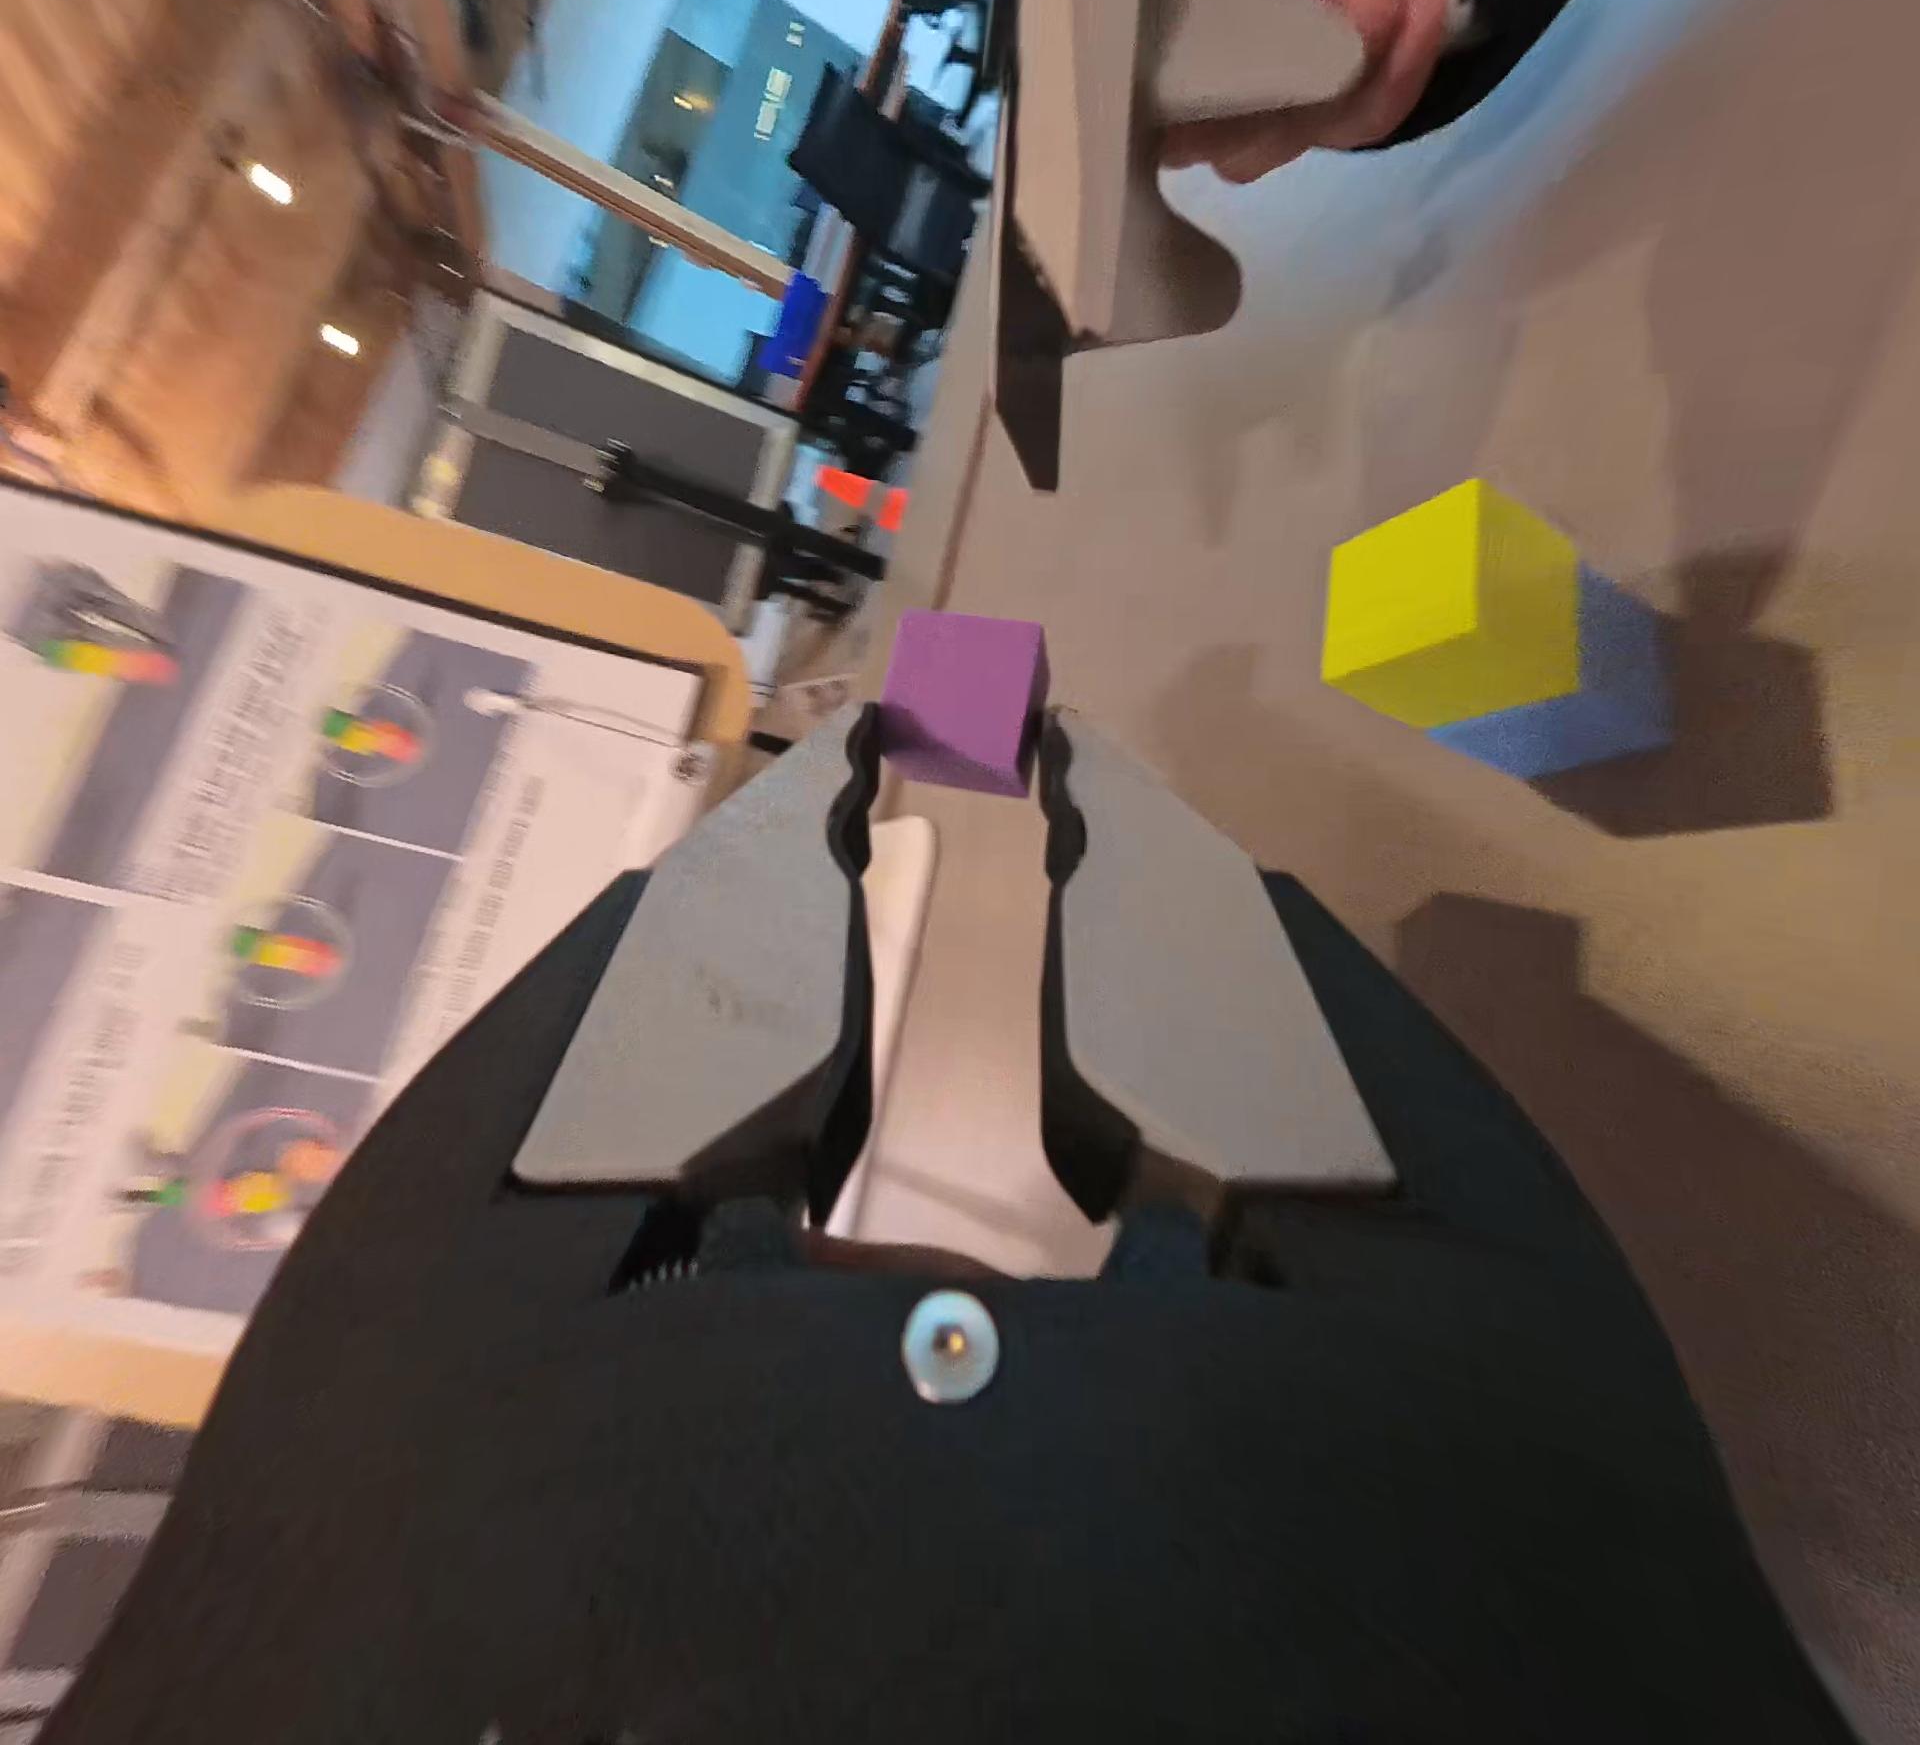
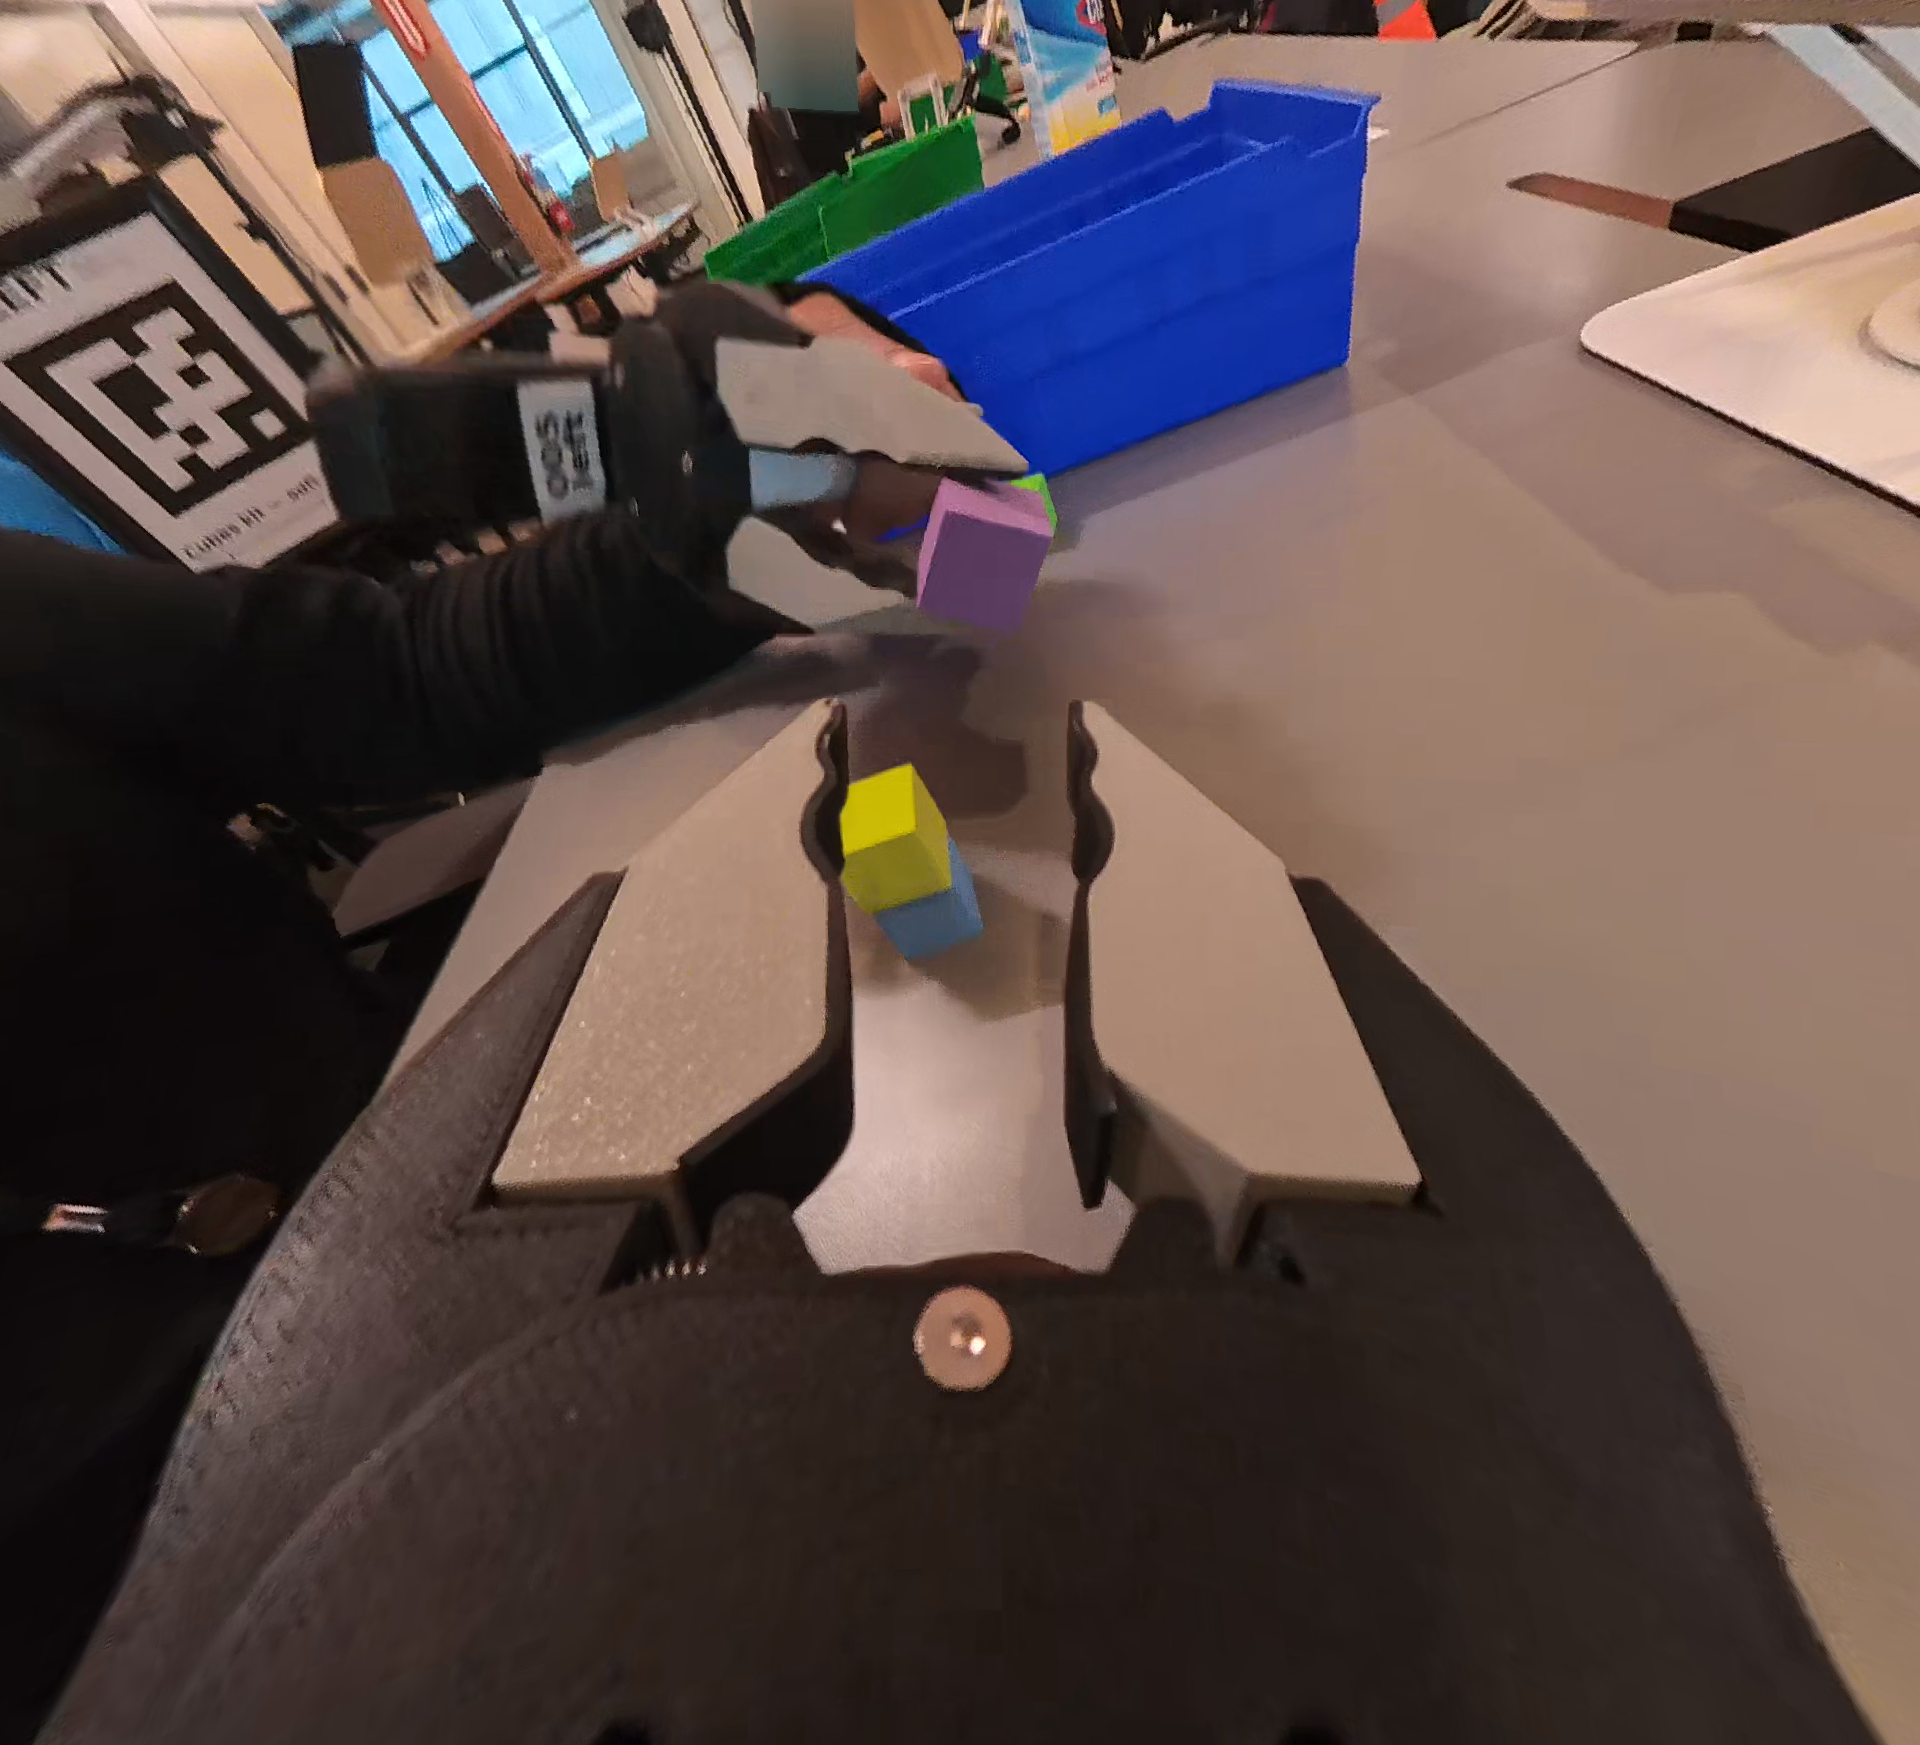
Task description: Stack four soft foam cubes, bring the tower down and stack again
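Observation:
My left gripper is shut on a purple foam cube and holds it in the air above the grey table; the cube also shows in the right wrist view, held by that gripper. A yellow cube sits on a blue cube on the table, to the right of the purple one. My right gripper is open and empty above the table, with the yellow cube and blue cube below, between its fingers. A green cube peeks out behind the purple one.
A blue bin and a green bin stand at the back of the table. A white stand base lies at the right. A printed board stands off the table's left. A sleeved arm reaches in from the left. Tip to tip, the grippers are about 6 cm apart. It is some 30 cm from my left tips to the white stand base.

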Demonstrator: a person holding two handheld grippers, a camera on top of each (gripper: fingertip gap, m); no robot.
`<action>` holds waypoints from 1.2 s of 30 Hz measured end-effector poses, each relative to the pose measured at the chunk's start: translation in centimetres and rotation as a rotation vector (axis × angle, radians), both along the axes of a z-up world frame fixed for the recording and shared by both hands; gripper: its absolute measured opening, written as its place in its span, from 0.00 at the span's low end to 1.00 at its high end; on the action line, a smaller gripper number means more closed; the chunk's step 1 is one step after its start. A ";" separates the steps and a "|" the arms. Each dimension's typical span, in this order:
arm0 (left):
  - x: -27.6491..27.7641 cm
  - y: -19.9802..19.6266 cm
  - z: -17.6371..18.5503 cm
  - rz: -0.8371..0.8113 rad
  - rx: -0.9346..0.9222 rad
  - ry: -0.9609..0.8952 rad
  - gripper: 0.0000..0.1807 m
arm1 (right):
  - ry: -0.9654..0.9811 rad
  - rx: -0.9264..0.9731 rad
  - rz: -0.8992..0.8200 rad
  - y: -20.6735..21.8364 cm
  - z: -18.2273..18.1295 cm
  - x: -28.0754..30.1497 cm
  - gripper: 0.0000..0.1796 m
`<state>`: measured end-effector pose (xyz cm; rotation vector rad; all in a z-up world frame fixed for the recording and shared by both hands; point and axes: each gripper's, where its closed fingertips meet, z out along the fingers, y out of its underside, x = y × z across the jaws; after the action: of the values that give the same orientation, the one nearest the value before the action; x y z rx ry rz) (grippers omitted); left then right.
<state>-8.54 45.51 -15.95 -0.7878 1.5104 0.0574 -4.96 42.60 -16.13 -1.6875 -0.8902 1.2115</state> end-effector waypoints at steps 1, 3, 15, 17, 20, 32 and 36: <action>0.2 -0.1 0.5 0.012 0.070 -0.002 0.16 | 0.014 -0.004 -0.003 0.0 0.3 -0.2 0.22; 0.4 -0.3 1.3 0.022 0.163 -0.010 0.16 | 0.038 -0.001 0.001 -0.2 0.9 -0.6 0.22; 1.9 -2.4 1.8 -0.011 0.397 0.040 0.16 | 0.072 0.056 -0.050 -0.3 2.5 -2.1 0.23; 2.0 -2.7 2.0 -0.015 0.414 0.040 0.16 | 0.074 0.071 -0.040 -0.5 2.6 -2.2 0.23; 2.2 -3.0 2.2 -0.019 0.441 0.033 0.16 | 0.076 0.106 -0.040 -0.6 2.9 -2.1 0.22; 2.3 -2.9 2.5 0.009 0.469 0.022 0.16 | 0.047 0.164 -0.061 -0.7 3.0 -2.3 0.14; 2.3 -2.8 3.1 0.030 0.479 -0.002 0.16 | 0.061 0.184 -0.076 -0.6 3.4 -2.2 0.13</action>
<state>-6.29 42.74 -12.90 -0.4238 1.4044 0.4245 -7.16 42.04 -12.77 -1.5160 -0.8654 1.0908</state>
